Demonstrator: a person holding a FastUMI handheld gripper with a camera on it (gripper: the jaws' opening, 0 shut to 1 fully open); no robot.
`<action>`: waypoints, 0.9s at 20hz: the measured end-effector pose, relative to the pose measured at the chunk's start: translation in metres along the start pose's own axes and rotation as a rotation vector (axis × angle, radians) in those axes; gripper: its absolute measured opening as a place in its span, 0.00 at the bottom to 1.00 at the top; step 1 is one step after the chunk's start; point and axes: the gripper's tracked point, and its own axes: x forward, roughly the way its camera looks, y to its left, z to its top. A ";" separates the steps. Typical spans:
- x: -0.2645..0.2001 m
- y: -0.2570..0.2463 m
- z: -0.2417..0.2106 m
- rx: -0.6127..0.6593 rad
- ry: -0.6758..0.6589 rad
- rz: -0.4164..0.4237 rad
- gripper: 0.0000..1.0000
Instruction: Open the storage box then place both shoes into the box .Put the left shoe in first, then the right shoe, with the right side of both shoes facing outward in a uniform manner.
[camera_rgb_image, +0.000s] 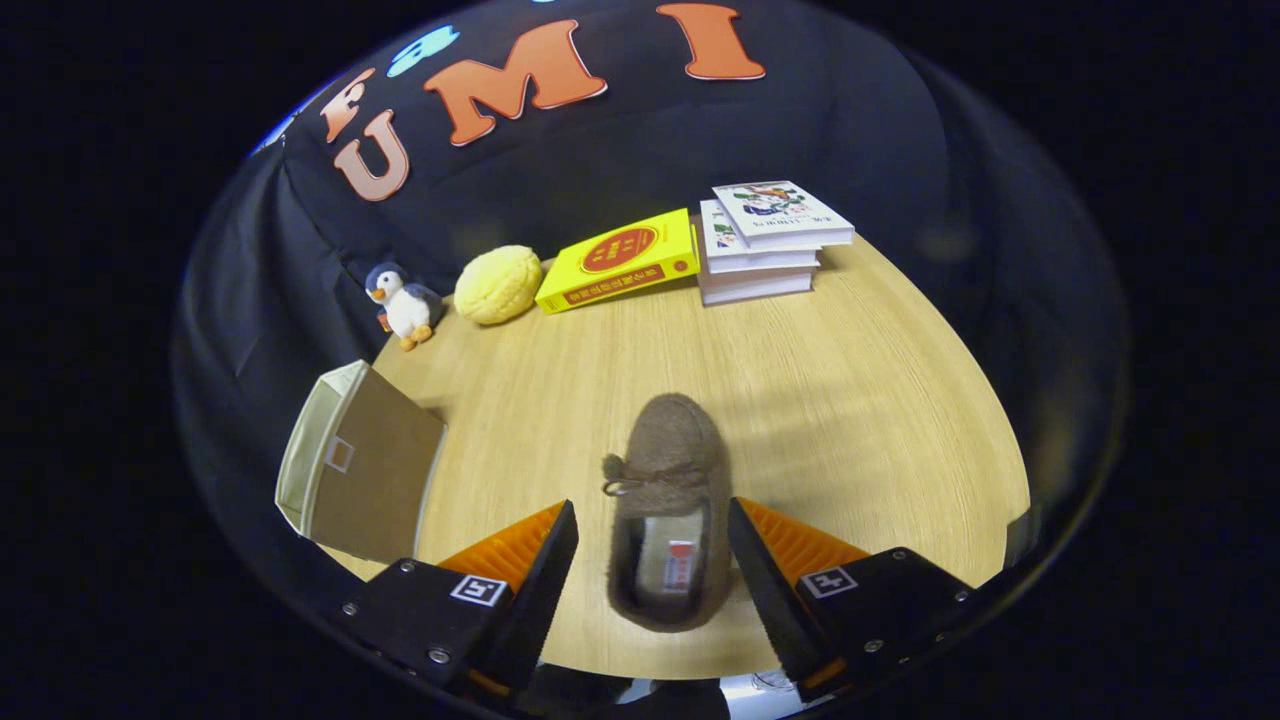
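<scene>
The gripper (652, 525) ends in two wedge-shaped fingers (545, 570) with ribbed, ridged outer faces and flat inner faces narrowing toward the tips. Behind each finger sits a black, boxy housing (matte, with rounded corners) fastened with small silver screws. On top of each housing, just behind the ribbed wedge, is a square black-and-white marker.

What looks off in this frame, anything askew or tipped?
The storage box lies tipped on its side, opening facing away from the shoe. The yellow book leans askew against the book stack. The gripper is open, fingers flanking the shoe.
</scene>
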 end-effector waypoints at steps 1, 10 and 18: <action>0.006 -0.005 -0.006 -0.002 0.012 -0.003 0.89; 0.067 -0.029 -0.017 -0.091 0.057 -0.088 0.54; 0.080 -0.033 -0.012 -0.046 0.053 -0.204 0.14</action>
